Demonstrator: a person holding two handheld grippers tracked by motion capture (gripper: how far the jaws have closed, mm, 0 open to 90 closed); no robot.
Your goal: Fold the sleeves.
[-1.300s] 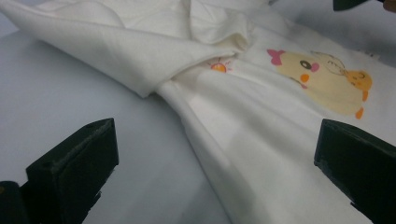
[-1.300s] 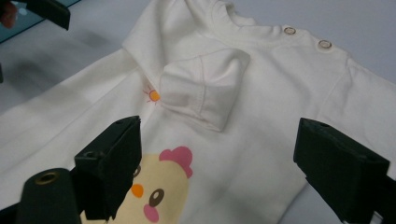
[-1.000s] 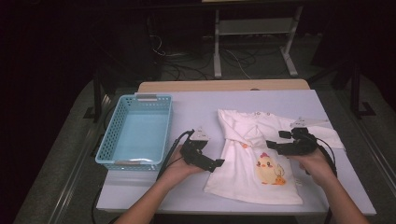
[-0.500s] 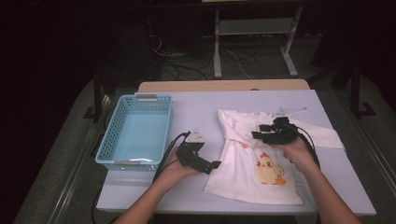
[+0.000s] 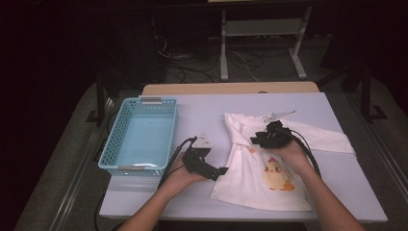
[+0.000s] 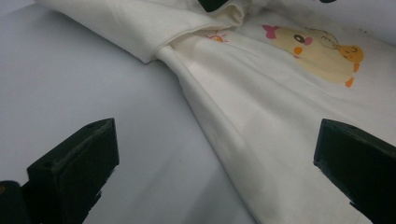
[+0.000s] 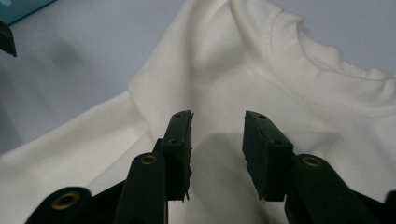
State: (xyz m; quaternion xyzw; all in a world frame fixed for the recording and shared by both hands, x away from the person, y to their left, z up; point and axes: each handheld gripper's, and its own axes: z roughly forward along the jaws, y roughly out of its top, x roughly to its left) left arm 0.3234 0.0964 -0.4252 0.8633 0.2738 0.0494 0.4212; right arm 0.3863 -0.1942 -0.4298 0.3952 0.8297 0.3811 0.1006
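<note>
Altogether, one white shirt (image 5: 262, 171), one blue basket (image 5: 142, 135), and two grippers were counted on the pale worktop (image 5: 202, 113). The shirt was spread flat, printed with a single yellow chick (image 5: 275, 175), one sleeve (image 5: 326, 139) stretched out to the far side from the basket.

The right gripper (image 5: 260, 140) was held over the shirt's upper part, near the collar (image 7: 327, 70). Its jaws had just been closing; a narrow gap was left between them, with smooth cloth seen below and beyond the tips. No fold of cloth was seen caught between the pads, so the jaws were taken as released, not yet grasping.

The left gripper (image 5: 222, 171) was rested on the worktop just beside the shirt's near edge, with the basket on its other side. Its jaws were spread wide, nothing being held; in the left gripper view the bare worktop lay before one jaw and the shirt's side edge ran between the two, toward the other. The chick print (image 6: 322, 46) was seen well ahead of the tips.

The basket was standing apart from both sets of jaws.
</note>
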